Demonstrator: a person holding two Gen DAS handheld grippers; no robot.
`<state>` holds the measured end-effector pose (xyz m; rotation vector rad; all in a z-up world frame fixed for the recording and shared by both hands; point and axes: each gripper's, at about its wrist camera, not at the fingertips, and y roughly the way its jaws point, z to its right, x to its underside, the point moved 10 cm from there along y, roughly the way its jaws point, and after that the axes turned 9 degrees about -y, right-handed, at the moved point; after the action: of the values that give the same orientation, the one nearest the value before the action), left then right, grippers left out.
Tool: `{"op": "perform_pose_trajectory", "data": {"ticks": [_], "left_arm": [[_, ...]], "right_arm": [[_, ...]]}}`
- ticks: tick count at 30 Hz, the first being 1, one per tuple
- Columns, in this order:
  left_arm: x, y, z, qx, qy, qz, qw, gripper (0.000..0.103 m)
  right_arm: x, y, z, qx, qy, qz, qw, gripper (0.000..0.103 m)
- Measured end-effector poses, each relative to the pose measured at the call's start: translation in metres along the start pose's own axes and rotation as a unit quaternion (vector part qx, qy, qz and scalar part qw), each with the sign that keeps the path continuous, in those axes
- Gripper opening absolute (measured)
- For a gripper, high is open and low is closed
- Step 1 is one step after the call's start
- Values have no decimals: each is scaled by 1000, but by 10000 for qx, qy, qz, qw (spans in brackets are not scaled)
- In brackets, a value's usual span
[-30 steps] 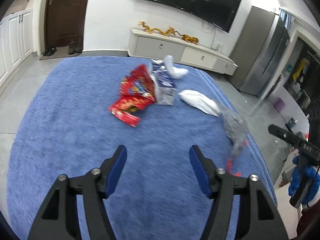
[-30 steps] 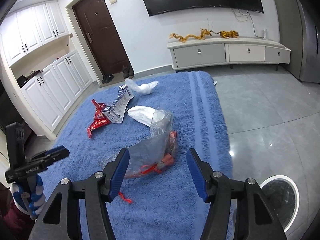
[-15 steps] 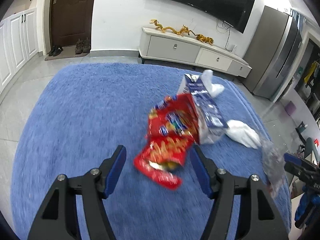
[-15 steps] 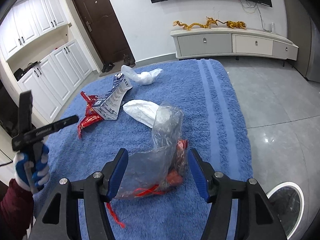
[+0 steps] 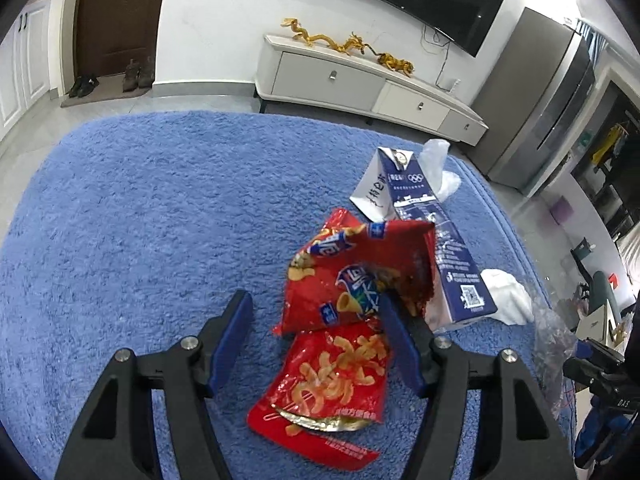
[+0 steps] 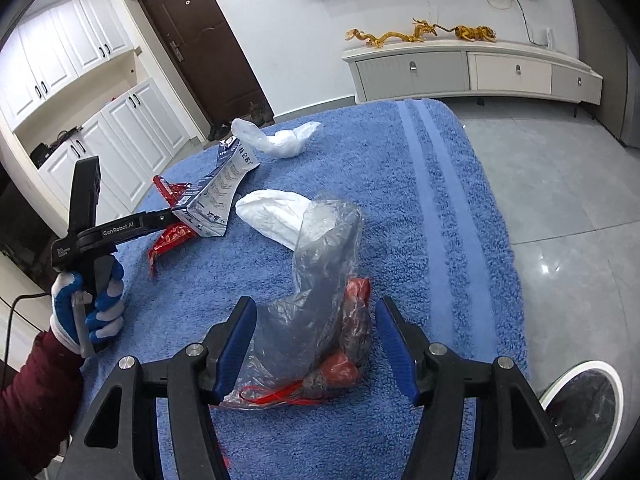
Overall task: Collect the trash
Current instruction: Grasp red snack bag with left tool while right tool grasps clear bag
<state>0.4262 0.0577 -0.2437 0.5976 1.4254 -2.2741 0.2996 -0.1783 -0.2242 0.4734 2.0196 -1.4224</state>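
Observation:
Trash lies on a blue rug (image 5: 140,216). My left gripper (image 5: 316,336) is open, its jaws on either side of two red snack bags (image 5: 340,344). A blue and white milk carton (image 5: 436,240) lies just beyond them, with crumpled white bags (image 5: 506,294) further right. My right gripper (image 6: 316,340) is open around a clear plastic bag (image 6: 320,280) with red scraps inside. The left gripper also shows in the right wrist view (image 6: 160,220), beside the carton (image 6: 220,196) and the snack bags (image 6: 168,240).
A white-rimmed trash bin (image 6: 580,404) stands on the grey tile floor right of the rug. A white TV cabinet (image 5: 360,84) lines the far wall. White cupboards (image 6: 100,132) and a brown door (image 6: 204,48) stand to the left.
My left gripper has moved forward and right until the red snack bags lie between its jaws. My right gripper has closed in on the clear plastic bag. Both stayed open.

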Motion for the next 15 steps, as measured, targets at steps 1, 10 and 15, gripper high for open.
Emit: {"op": "perform_pose_trajectory", "data": {"ticks": [1, 10, 15], "left_arm": [[0, 1, 2, 31, 15, -7, 10000, 63], [6, 2, 8, -60, 99, 15, 9999, 32], [9, -3, 3, -50, -97, 49, 9999, 12]], "right_arm": [[1, 0, 1, -11, 14, 0, 10000, 60], [12, 2, -2, -85, -64, -62, 9999, 43], [17, -3, -5, -177, -113, -21, 9998, 15]]}}
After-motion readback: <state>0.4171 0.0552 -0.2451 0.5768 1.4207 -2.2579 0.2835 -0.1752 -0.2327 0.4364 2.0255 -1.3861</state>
